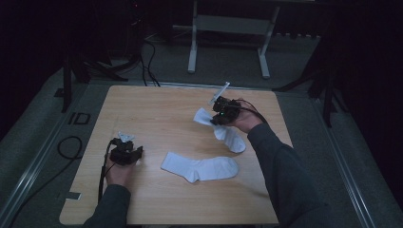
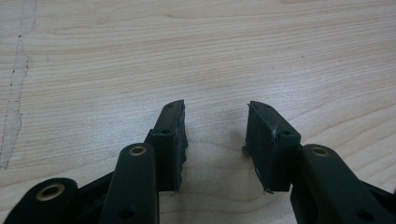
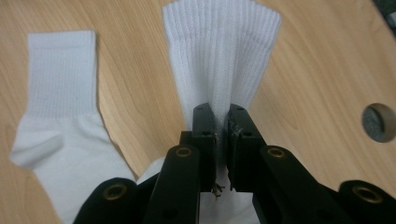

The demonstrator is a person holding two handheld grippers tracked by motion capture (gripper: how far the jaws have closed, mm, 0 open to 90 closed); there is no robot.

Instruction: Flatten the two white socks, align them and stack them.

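Note:
A white sock (image 1: 230, 137) hangs partly lifted off the wooden table (image 1: 157, 109) at the right. My right gripper (image 1: 216, 118) is shut on it. In the right gripper view the jaws (image 3: 220, 116) pinch the sock's middle, and its ribbed cuff (image 3: 219, 60) fans out beyond them. A second white sock (image 1: 202, 167) lies flat near the table's front centre; it is also at the left (image 3: 60, 93) in the right gripper view. My left gripper (image 1: 135, 154) rests low at the front left. It stands open (image 2: 215, 126) over bare wood with nothing between its fingers.
A round cable hole (image 3: 379, 122) sits in the tabletop beside the held sock. Beyond the table's far edge stands a white desk frame (image 1: 192, 47). Black cables (image 1: 69, 147) lie on the floor at the left.

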